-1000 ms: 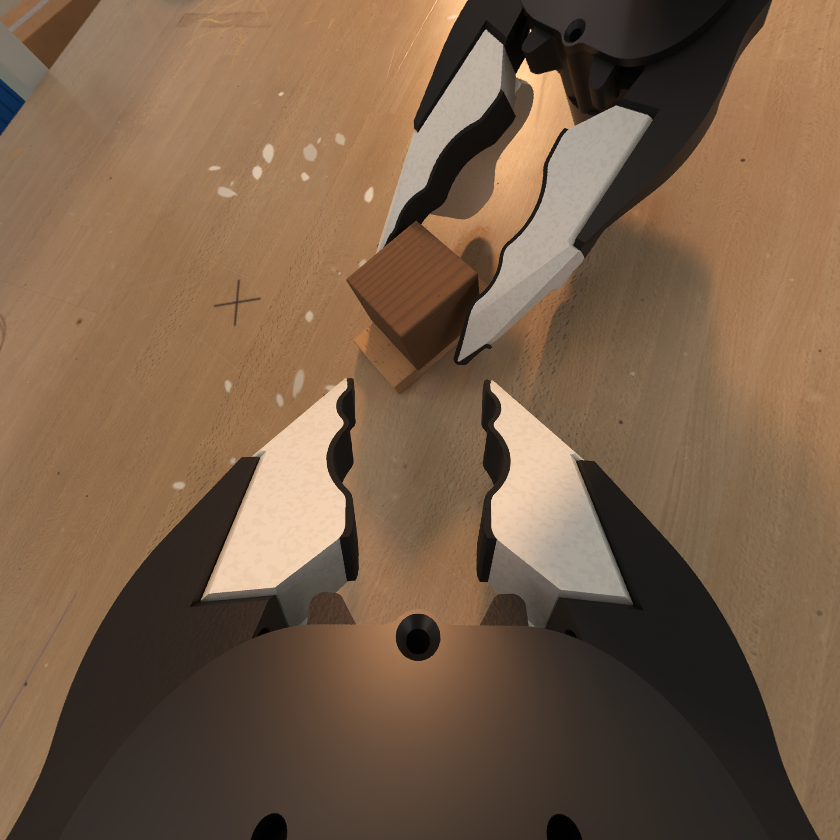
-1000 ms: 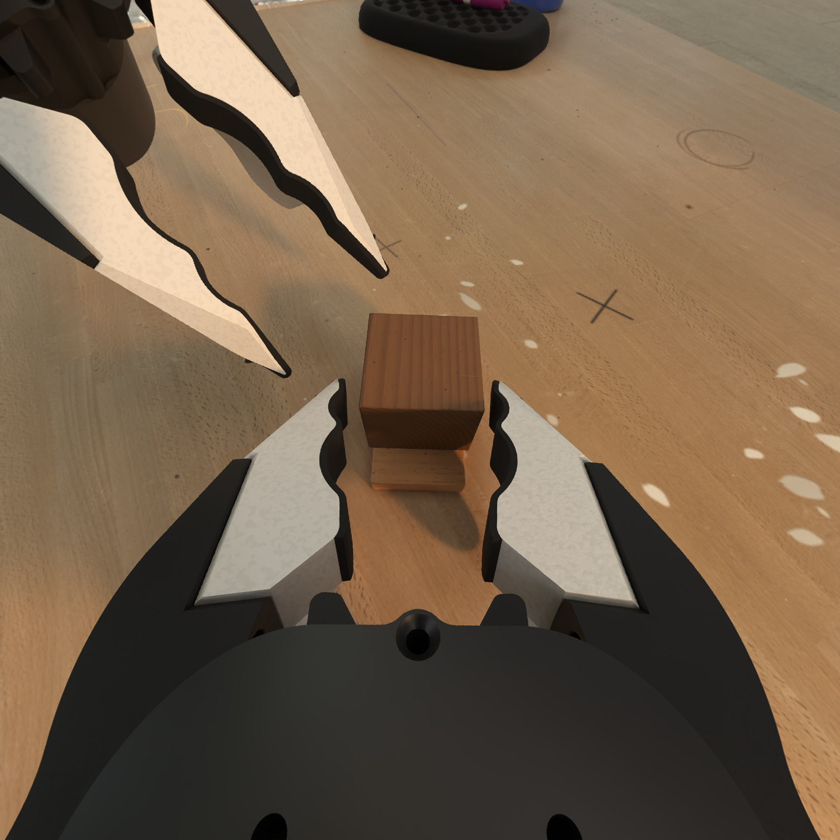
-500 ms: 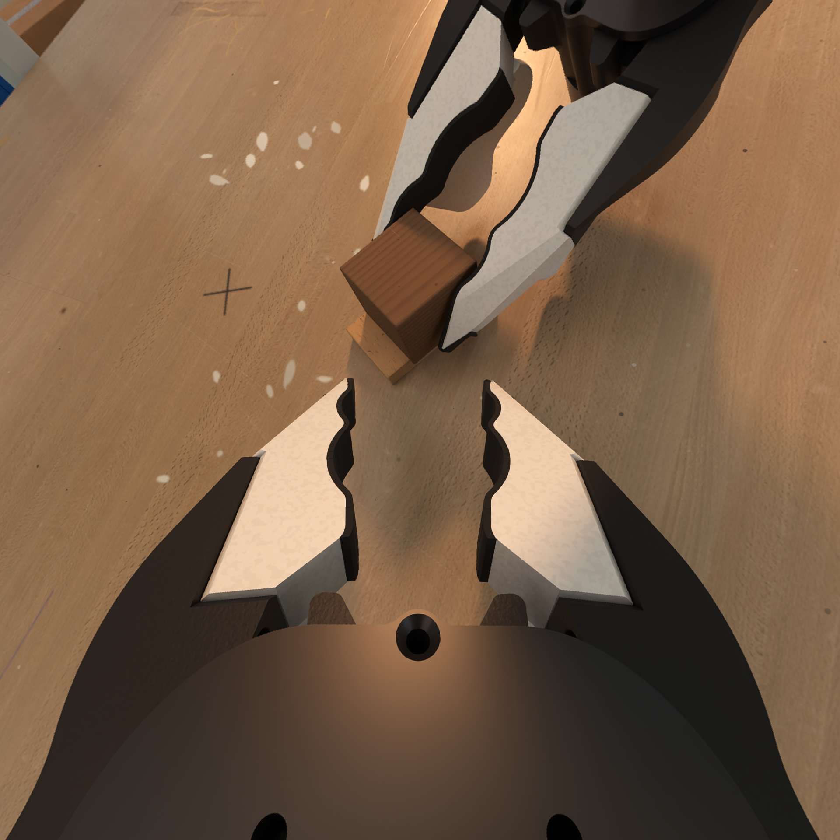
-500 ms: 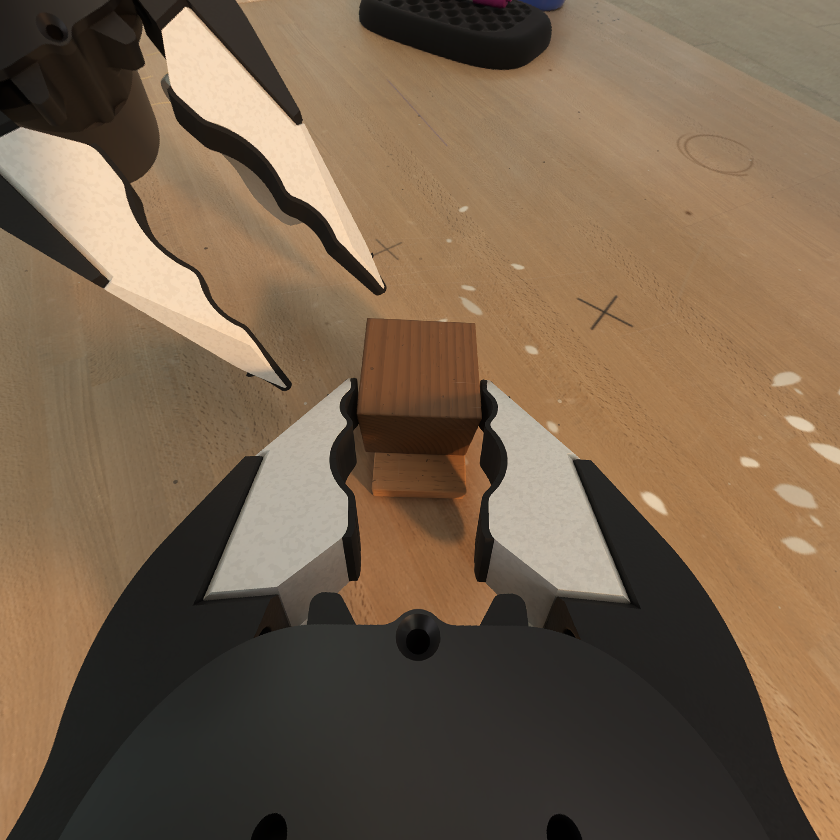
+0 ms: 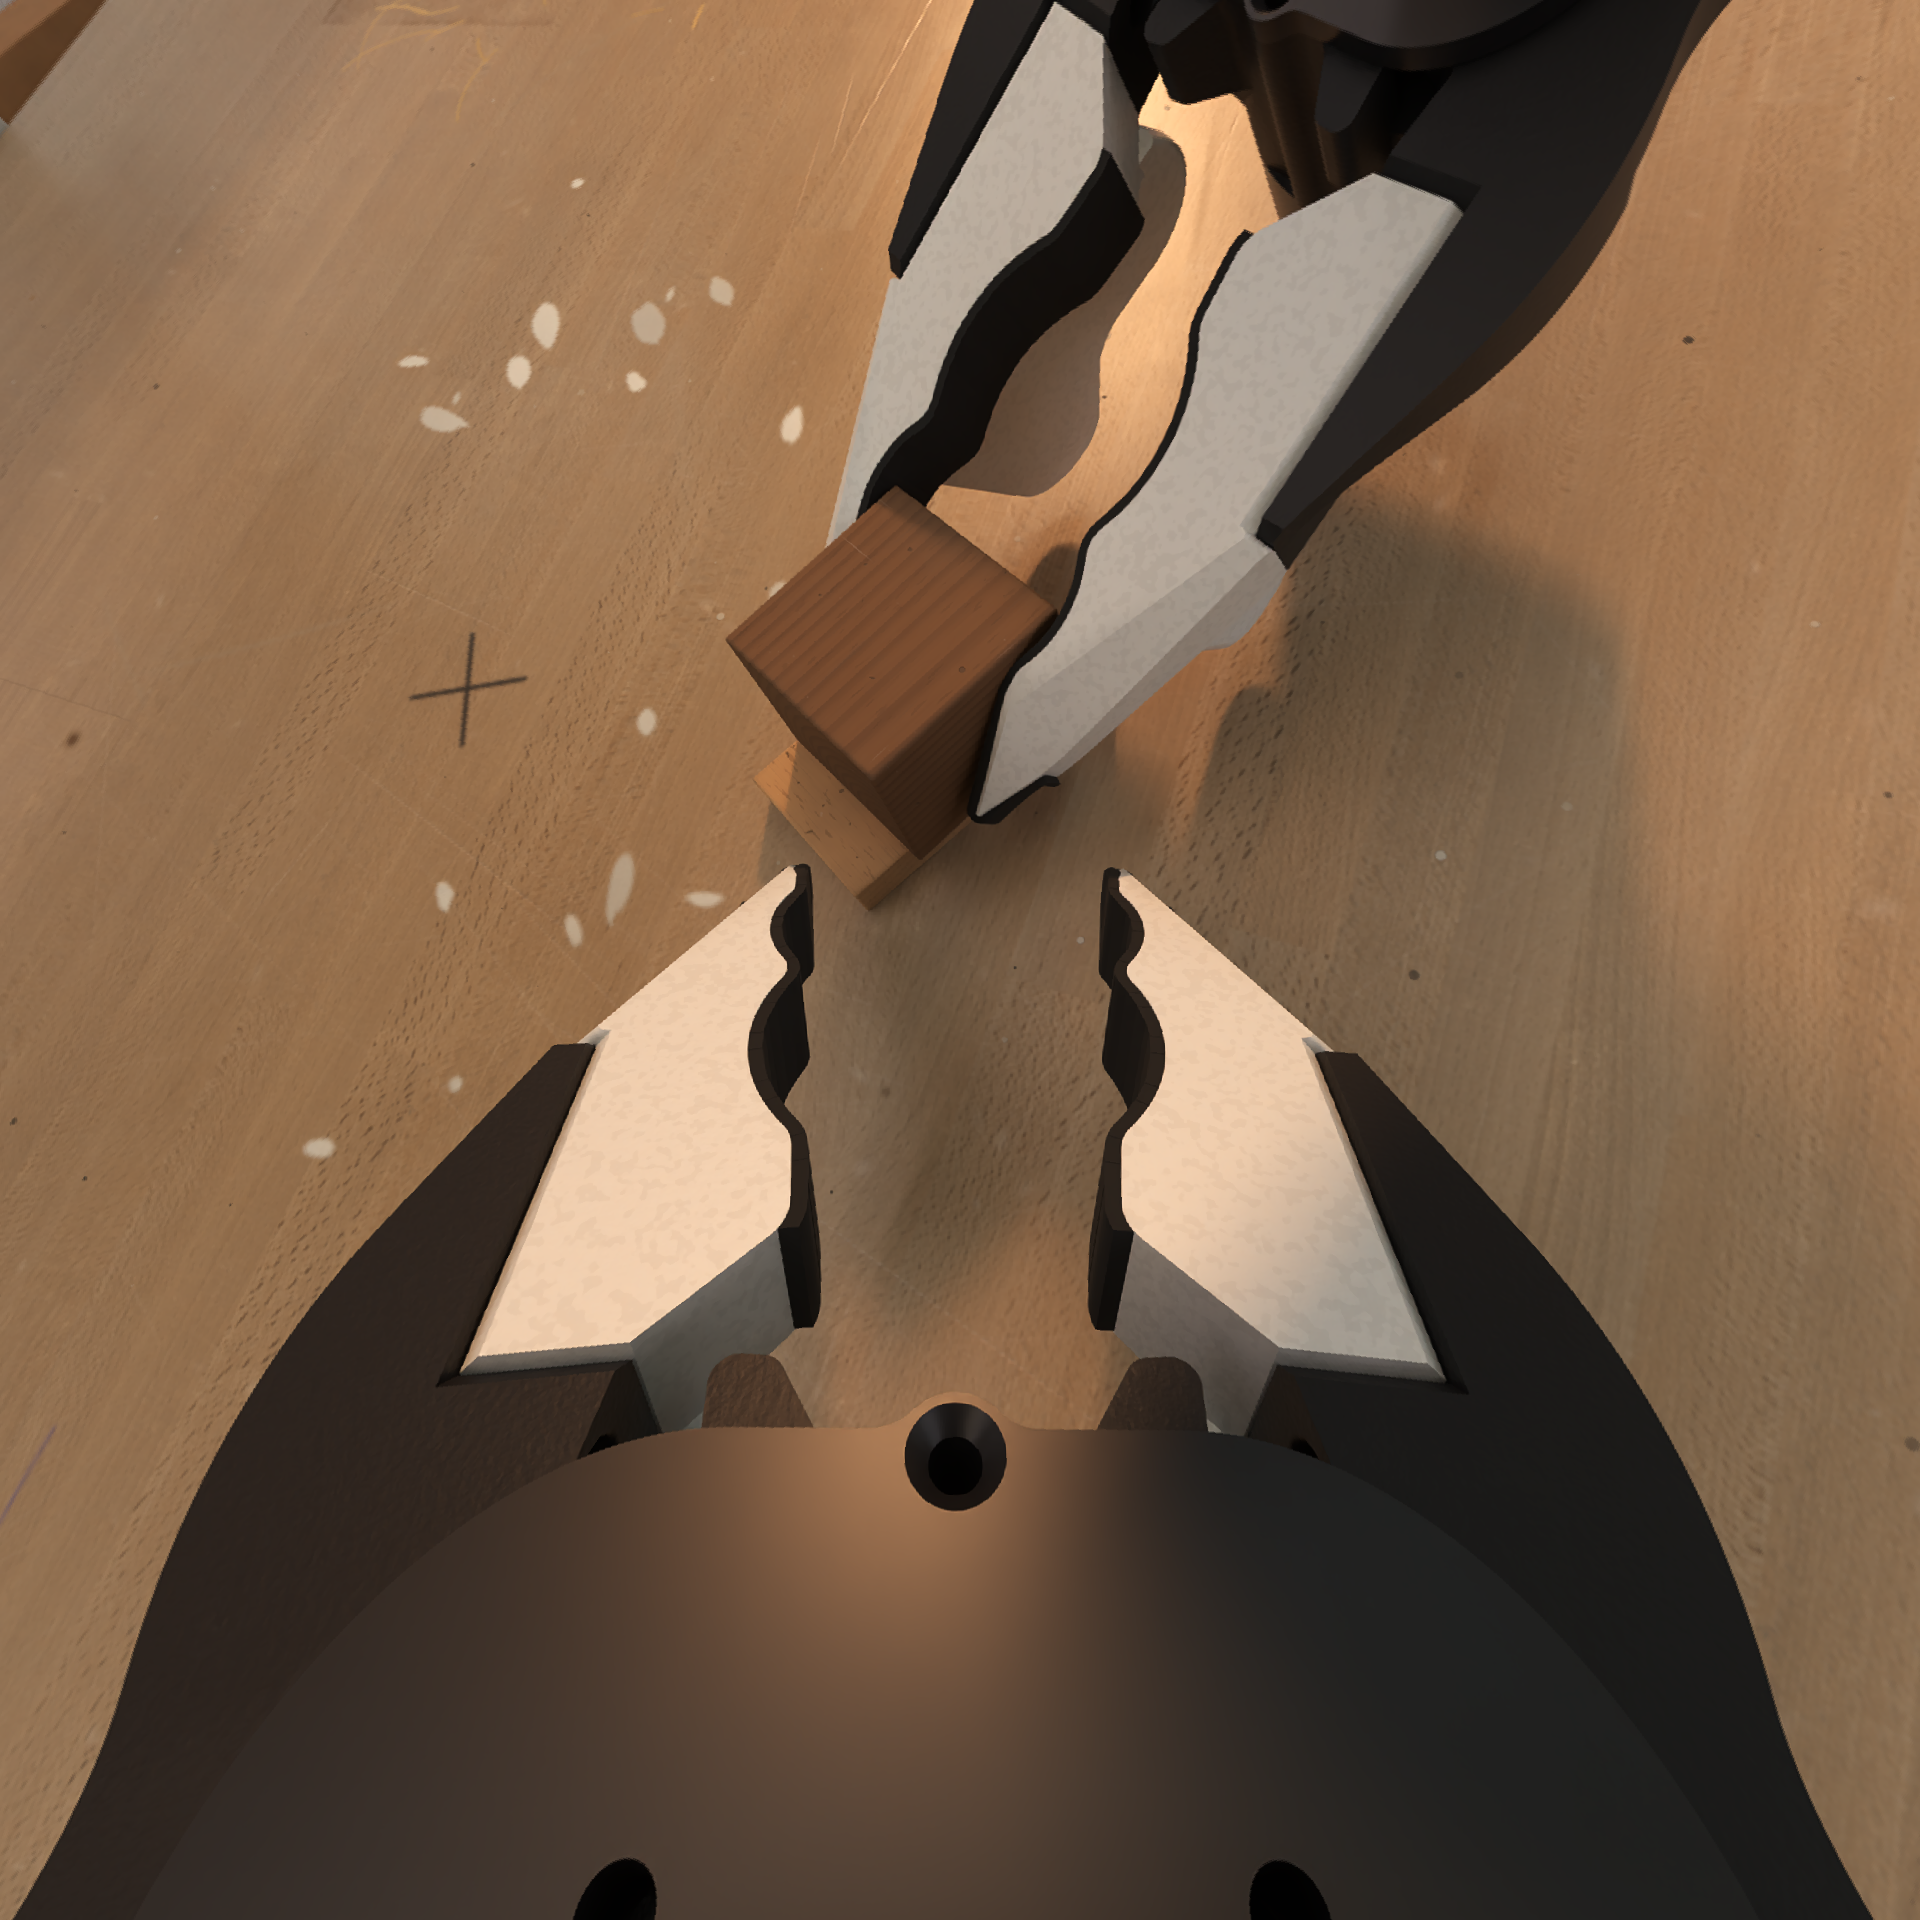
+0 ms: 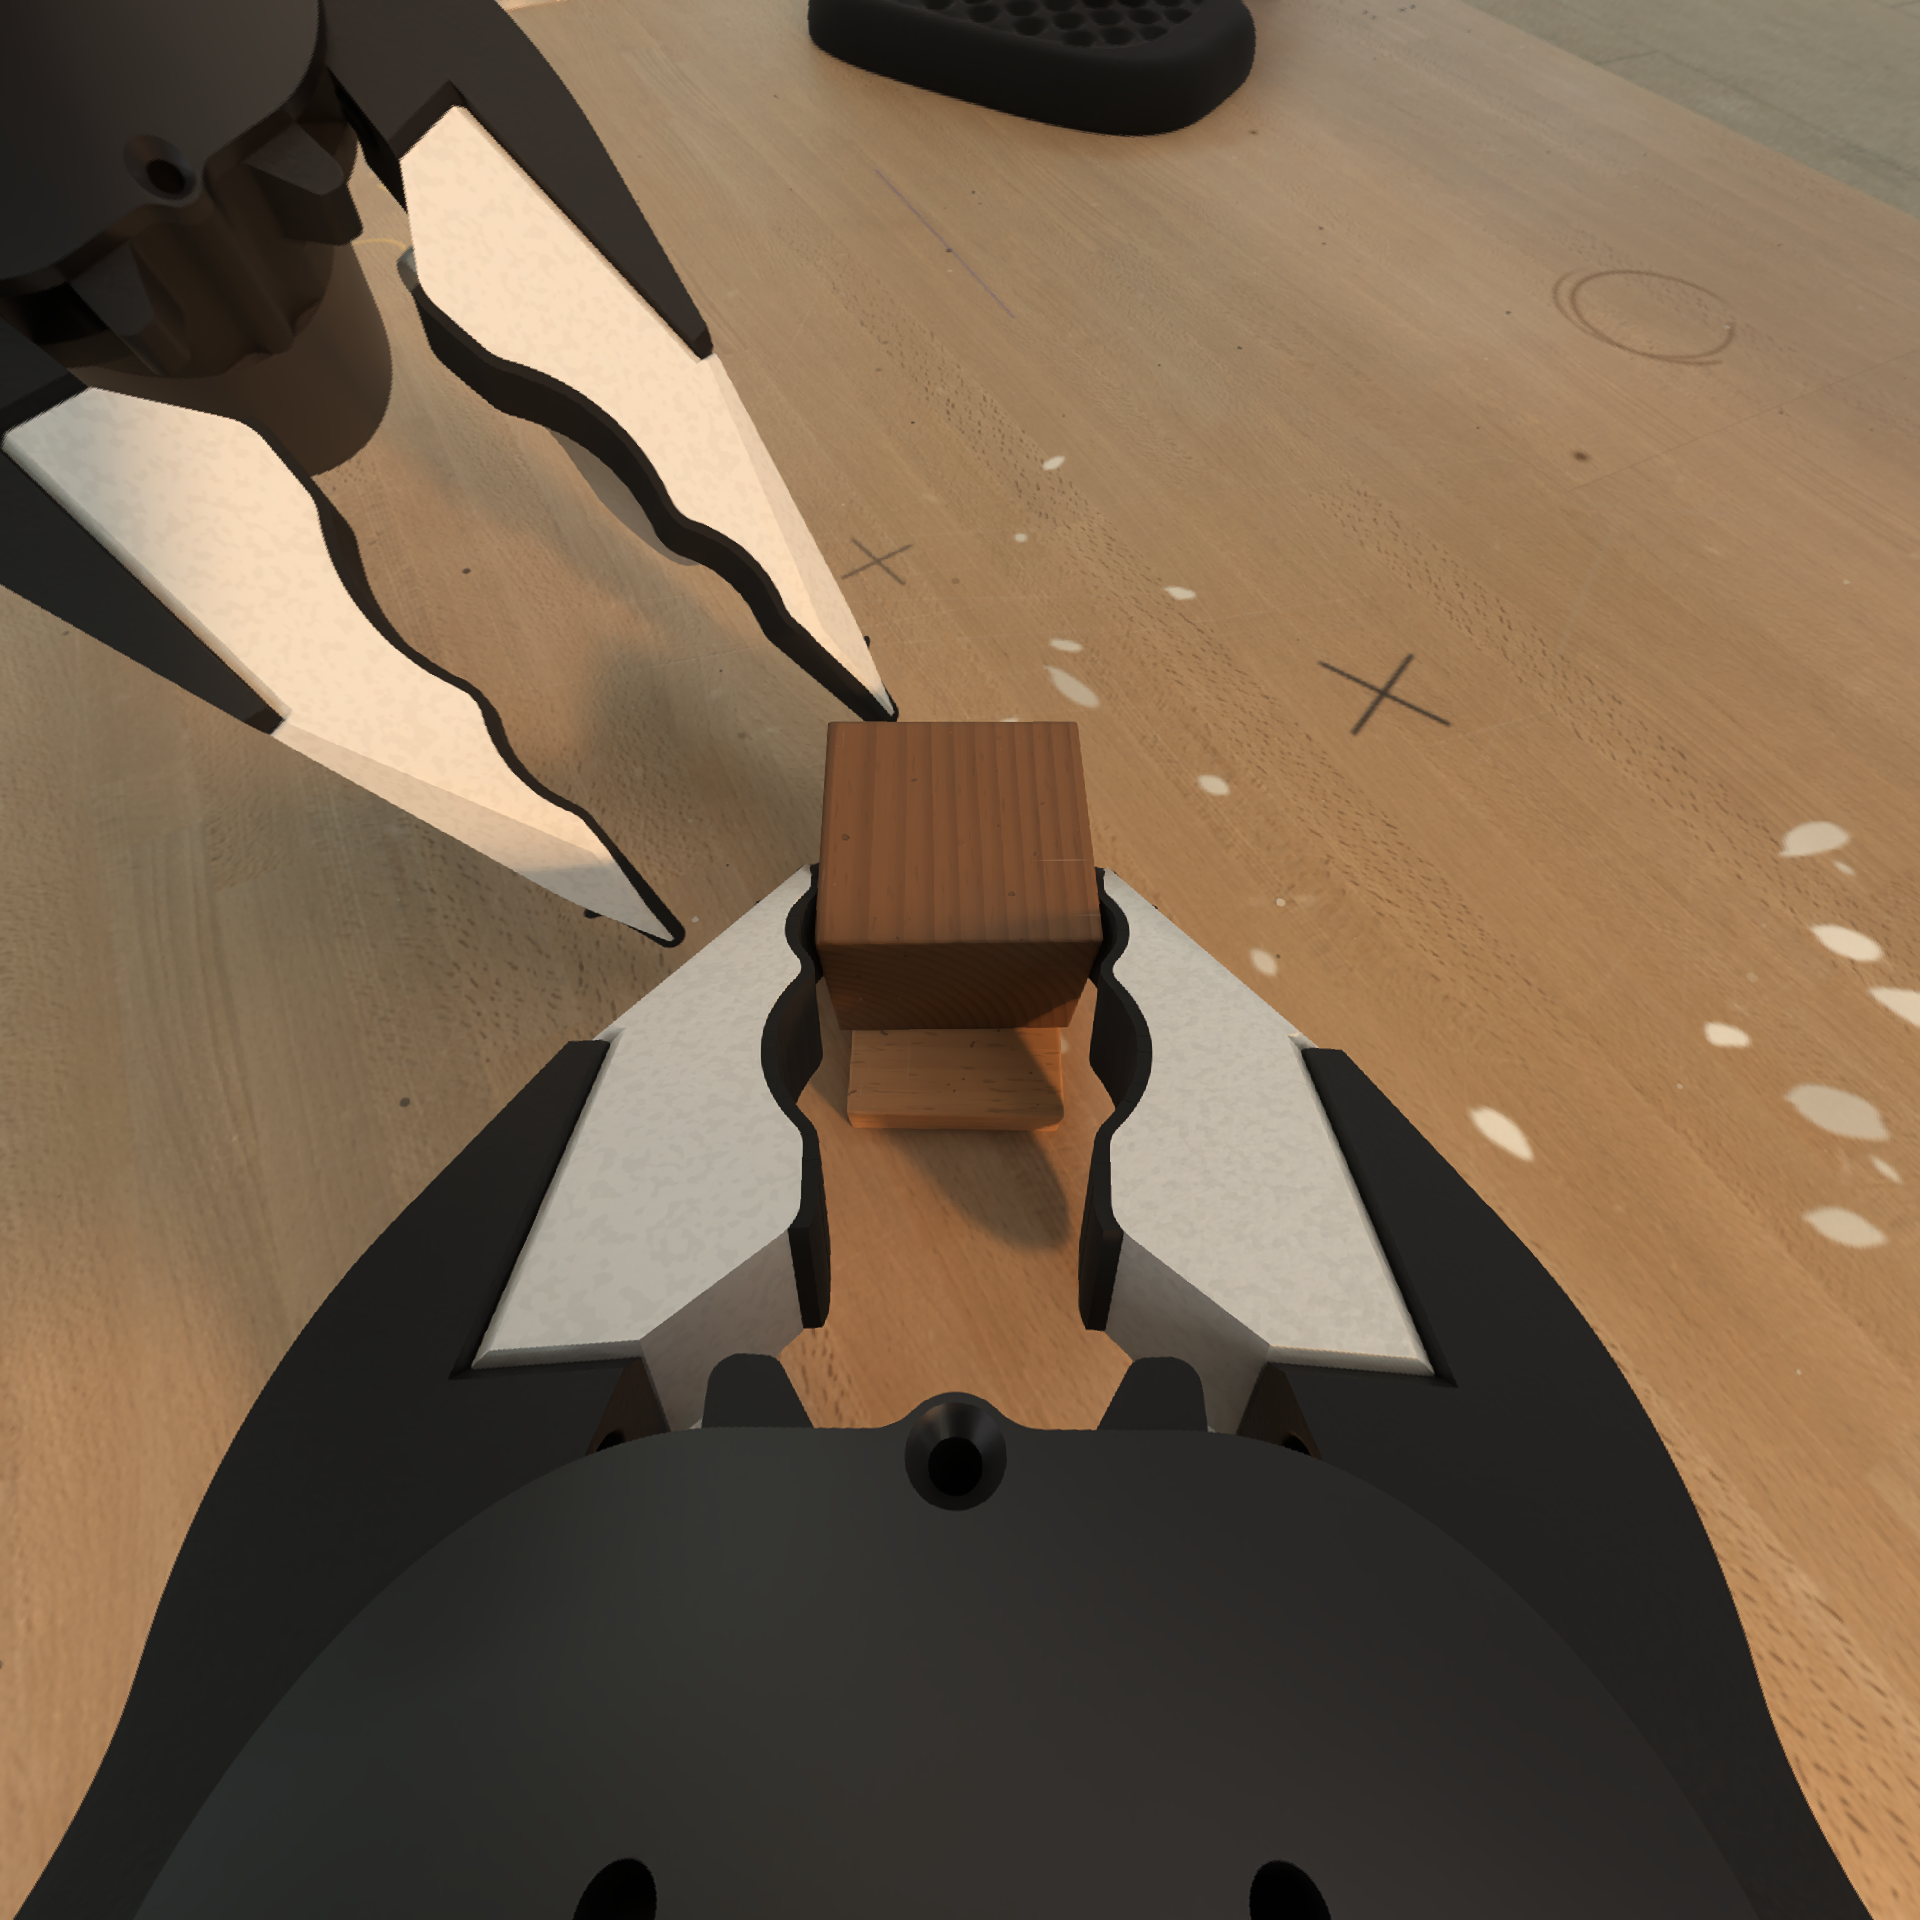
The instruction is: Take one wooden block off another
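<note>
A dark brown wooden cube [image 6: 956,842] sits over a smaller light wooden block [image 6: 951,1081] on the wooden table [image 6: 1455,520]. My right gripper [image 6: 956,894] is shut on the dark cube, one fingertip on each side face. I cannot tell whether the cube still touches the light block. In the left wrist view the dark cube [image 5: 894,665] covers most of the light block [image 5: 842,831], with the right gripper [image 5: 935,655] clamped around it. My left gripper [image 5: 956,883] is open and empty, its tips just short of the light block. It also shows in the right wrist view [image 6: 774,821], at the cube's left.
A black perforated pad [image 6: 1039,52] lies at the far end of the table. Pencil crosses [image 6: 1382,694] and white paint flecks [image 6: 1834,1107] mark the wood to the right. A drawn circle [image 6: 1642,317] lies farther off.
My right gripper has closed from open around the dark cube to shut on it. My left gripper has moved closer to the blocks.
</note>
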{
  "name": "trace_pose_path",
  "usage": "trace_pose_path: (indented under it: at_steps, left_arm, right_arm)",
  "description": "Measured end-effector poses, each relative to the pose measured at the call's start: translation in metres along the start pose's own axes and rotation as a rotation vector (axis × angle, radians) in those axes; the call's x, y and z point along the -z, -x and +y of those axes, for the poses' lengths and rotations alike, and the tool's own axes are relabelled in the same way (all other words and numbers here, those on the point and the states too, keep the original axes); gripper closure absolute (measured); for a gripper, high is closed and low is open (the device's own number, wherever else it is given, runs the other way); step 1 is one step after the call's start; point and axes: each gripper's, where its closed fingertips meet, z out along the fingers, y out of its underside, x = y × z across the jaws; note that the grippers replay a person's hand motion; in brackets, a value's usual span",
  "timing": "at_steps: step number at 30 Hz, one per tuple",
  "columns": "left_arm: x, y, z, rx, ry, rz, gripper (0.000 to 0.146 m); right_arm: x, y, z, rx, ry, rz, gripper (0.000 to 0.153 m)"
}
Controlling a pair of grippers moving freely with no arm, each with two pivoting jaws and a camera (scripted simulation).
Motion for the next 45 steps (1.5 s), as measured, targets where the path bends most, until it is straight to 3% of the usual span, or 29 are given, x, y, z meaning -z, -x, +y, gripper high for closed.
trace_pose_path:
  at_steps: [22,29,36,45]
  left_arm:
    - [-0.009,-0.003,-0.009,-0.044,-0.007,-0.010,0.090]
    - [0.000,-0.004,-0.016,0.038,-0.081,0.089,0.090]
    - [-0.001,-0.004,-0.018,0.039,-0.081,0.094,0.091]
    - [0.009,0.003,-0.028,0.115,-0.176,0.102,0.090]
  right_arm:
    - [0.001,0.008,0.000,0.048,0.000,-0.062,0.103]
    - [0.001,0.008,0.000,0.055,0.009,-0.090,0.103]
    - [0.002,0.007,0.000,0.079,-0.011,-0.100,0.103]
    - [0.027,-0.004,0.003,0.023,-0.071,-0.095,0.103]
